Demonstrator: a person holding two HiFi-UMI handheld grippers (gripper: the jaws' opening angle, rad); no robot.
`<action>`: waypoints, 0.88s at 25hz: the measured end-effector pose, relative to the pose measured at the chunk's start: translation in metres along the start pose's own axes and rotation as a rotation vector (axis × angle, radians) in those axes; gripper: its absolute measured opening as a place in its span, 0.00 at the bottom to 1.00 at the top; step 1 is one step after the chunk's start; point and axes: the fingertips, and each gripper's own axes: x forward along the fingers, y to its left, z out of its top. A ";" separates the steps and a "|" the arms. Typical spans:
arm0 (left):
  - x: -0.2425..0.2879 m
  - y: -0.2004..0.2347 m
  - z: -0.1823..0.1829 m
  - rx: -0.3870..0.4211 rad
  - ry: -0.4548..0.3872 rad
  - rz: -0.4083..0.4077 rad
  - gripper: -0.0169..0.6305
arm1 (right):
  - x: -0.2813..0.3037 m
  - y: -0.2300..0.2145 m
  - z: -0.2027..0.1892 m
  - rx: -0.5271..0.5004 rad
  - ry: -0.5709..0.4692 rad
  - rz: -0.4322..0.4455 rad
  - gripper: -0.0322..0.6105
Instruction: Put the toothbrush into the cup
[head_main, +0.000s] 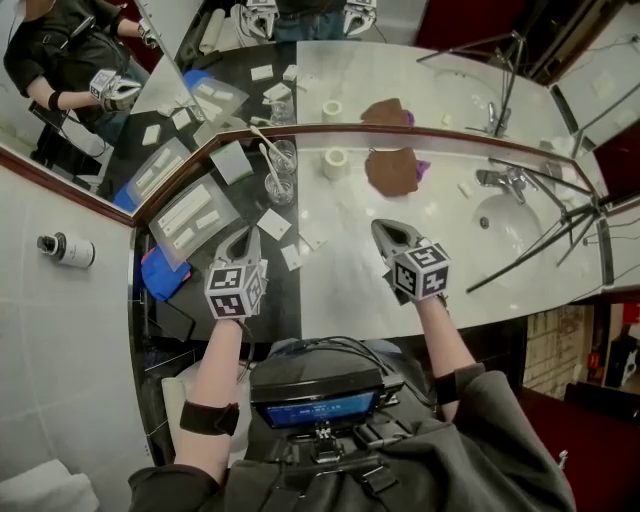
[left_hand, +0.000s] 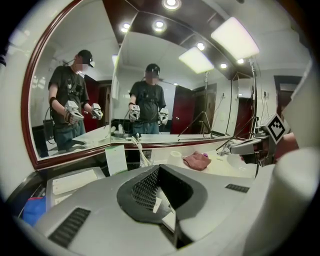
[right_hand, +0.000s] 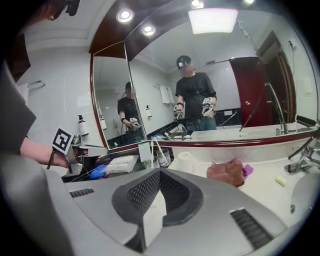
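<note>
Pale bathroom counter (head_main: 440, 200): white toothbrush (head_main: 268, 165) leans in clear glass cup (head_main: 280, 190), upper centre; my left gripper (head_main: 246, 233) and right gripper (head_main: 381, 226), both closed empty, could topple it.

The vanity counter (head_main: 338, 275) is pale stone with a dark strip at its left end and a sink (head_main: 505, 222) set in at the right. On it rest two glass cups (head_main: 280, 187), a white roll (head_main: 337, 160), a brown cloth (head_main: 392, 172), two clear trays (head_main: 195, 215), a blue cloth (head_main: 165, 272) and small white packets (head_main: 273, 223).
</note>
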 end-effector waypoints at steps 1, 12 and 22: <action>-0.003 0.000 -0.002 -0.007 0.004 0.001 0.03 | -0.005 -0.007 -0.003 0.013 -0.002 -0.019 0.07; -0.019 0.003 -0.019 -0.037 0.027 0.023 0.03 | -0.048 -0.058 -0.017 0.062 -0.030 -0.169 0.06; -0.026 0.005 -0.018 -0.031 0.026 0.029 0.03 | -0.053 -0.065 -0.020 0.080 -0.028 -0.185 0.07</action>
